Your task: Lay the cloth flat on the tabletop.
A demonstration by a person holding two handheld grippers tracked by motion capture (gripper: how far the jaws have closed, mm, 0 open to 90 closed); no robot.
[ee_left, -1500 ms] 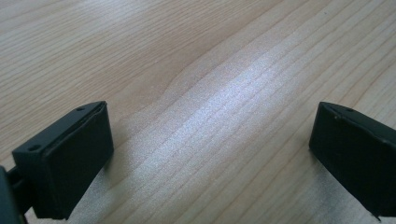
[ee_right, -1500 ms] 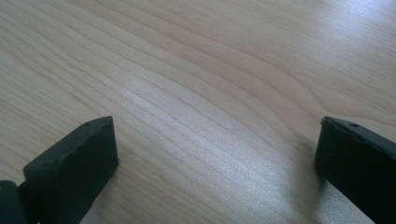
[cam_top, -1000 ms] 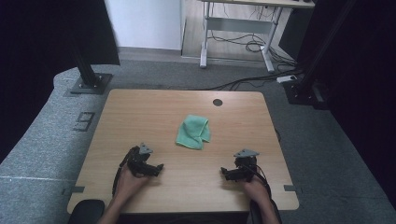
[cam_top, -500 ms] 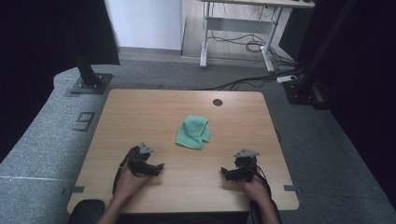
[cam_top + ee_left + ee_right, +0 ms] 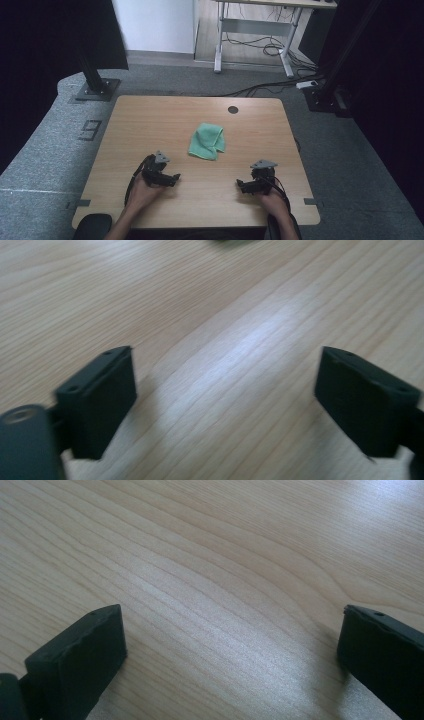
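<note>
Nothing has shifted over the last second: both grippers sit where they sat, and the cloth has the same folded shape at the same spot. That stillness reads as a pause before the work begins, not as progress.

On the left, the left gripper (image 5: 172,178) rests low over the near part of the table (image 5: 150,120), held in the person's left hand (image 5: 141,192). Its jaws point toward the middle of the table and stand wide apart; in the left gripper view (image 5: 225,400) there is only bare wood grain between them, and a sliver of something dark green at the top edge, probably the cloth, though it is too blurred to be sure.

In the middle lies the cloth (image 5: 207,141), green, loosely folded, flat on the wood, a little beyond the line between the two grippers and well apart from both. Farther back is a small round hole (image 5: 233,109) in the tabletop.

On the right, the right gripper (image 5: 241,187) mirrors the left, pointing inward, with its jaws spread wide over empty wood in the right gripper view (image 5: 232,645).

With both sets of jaws open and holding nothing, the cloth is untouched, and I judge the next step to be a reach forward and inward to its near edge or corners.
</note>
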